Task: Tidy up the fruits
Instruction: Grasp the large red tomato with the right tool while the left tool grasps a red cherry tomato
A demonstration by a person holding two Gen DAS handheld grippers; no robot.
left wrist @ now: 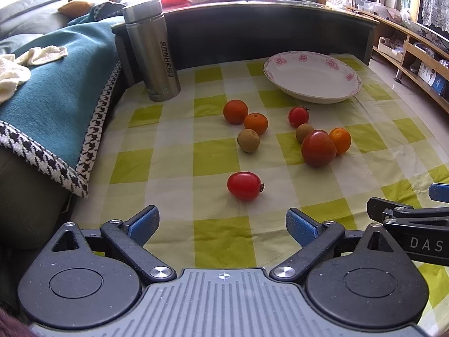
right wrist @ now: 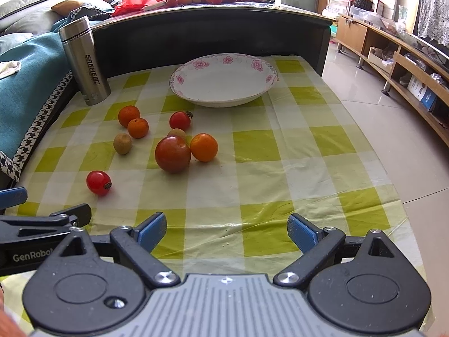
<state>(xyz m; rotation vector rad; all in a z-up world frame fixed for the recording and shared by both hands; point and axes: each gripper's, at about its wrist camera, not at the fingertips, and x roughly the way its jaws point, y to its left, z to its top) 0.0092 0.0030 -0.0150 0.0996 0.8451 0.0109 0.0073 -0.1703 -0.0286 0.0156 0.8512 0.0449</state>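
Several small fruits lie loose on the green-checked tablecloth [left wrist: 219, 241]: a red cherry tomato [left wrist: 244, 186] [right wrist: 98, 182] nearest me, a large dark-red tomato [left wrist: 318, 148] [right wrist: 172, 154], small oranges [left wrist: 255, 123] [right wrist: 204, 147], two brown longan-like fruits [left wrist: 248, 140] [right wrist: 122, 143], and another cherry tomato [left wrist: 298, 116] [right wrist: 180, 120]. A white floral plate [left wrist: 311, 75] [right wrist: 224, 80] stands empty behind them. My left gripper [left wrist: 223, 224] is open, just short of the near cherry tomato. My right gripper [right wrist: 227, 231] is open over bare cloth, right of the fruits.
A steel thermos [left wrist: 151, 50] [right wrist: 85, 61] stands at the back left. A teal blanket [left wrist: 56, 90] covers the sofa on the left. A dark raised ledge [right wrist: 210, 33] runs behind the table. Tiled floor [right wrist: 393, 129] and wooden shelving [right wrist: 407, 64] lie to the right.
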